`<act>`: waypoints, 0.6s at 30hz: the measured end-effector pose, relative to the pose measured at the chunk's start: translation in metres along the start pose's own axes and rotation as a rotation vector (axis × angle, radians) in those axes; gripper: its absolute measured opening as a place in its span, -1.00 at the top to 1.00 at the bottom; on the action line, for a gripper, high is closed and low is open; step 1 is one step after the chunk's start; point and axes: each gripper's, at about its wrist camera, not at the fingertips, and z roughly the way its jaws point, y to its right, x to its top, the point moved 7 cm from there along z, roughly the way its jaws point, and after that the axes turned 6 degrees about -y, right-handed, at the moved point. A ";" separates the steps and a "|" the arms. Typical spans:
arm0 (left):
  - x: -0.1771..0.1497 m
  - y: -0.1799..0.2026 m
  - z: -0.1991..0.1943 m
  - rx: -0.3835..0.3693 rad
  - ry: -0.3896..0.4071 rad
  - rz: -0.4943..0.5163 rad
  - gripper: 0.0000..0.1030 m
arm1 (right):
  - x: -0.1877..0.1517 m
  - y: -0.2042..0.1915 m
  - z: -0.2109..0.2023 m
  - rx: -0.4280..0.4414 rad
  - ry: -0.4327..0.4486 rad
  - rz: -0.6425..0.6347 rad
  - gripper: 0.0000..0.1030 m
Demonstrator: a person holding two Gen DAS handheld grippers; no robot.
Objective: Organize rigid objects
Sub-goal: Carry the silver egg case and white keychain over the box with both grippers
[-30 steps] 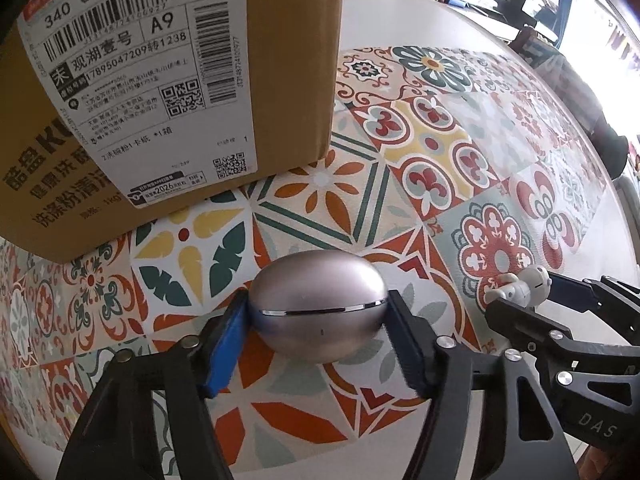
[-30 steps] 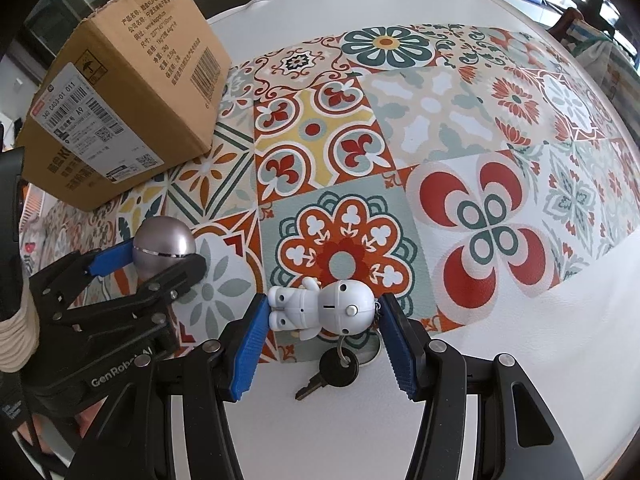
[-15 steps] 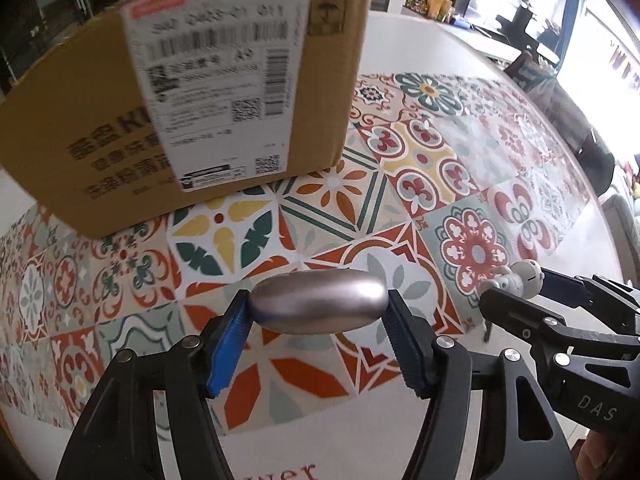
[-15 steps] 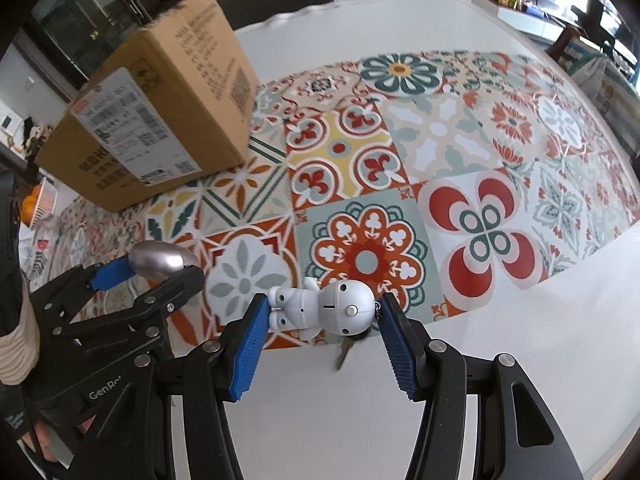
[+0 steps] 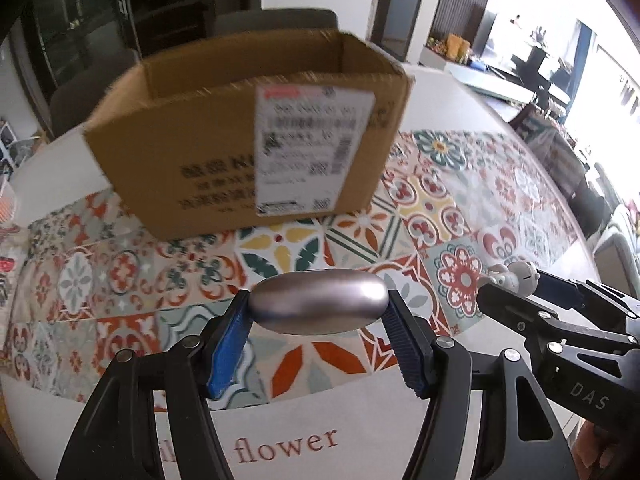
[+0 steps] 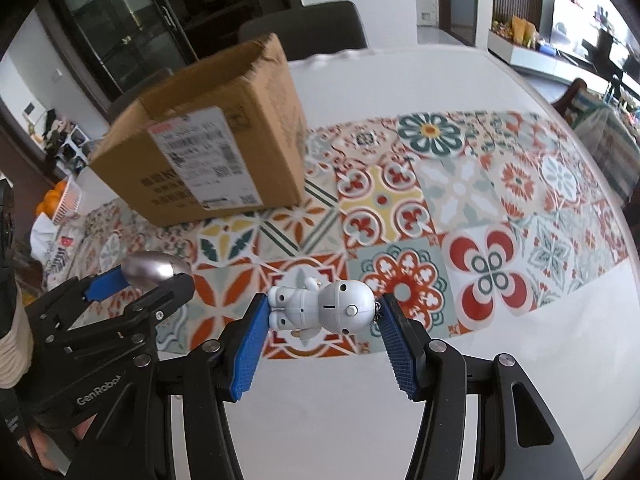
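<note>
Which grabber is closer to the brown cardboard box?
Left. The left gripper, holding the silver egg-shaped case, sits straight in front of the cardboard box. The right gripper, holding the white robot toy, is off to the box's right and looks a bit farther away.

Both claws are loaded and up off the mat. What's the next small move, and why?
Probably carry the left claw forward until it is over the open cardboard box. It is shut on the silver oval case, the box top is open straight ahead, and the right claw holds the white robot keychain alongside, so going one at a time avoids crowding.
</note>
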 end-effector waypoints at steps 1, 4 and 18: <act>0.001 -0.001 -0.004 0.003 0.009 -0.004 -0.26 | 0.002 -0.003 -0.003 0.001 0.009 -0.007 -0.08; 0.006 -0.008 -0.021 0.007 0.041 -0.021 -0.26 | 0.007 -0.014 -0.014 0.011 0.033 -0.026 -0.08; 0.022 -0.036 -0.088 0.039 0.171 -0.073 -0.26 | 0.037 -0.063 -0.066 0.045 0.166 -0.130 -0.08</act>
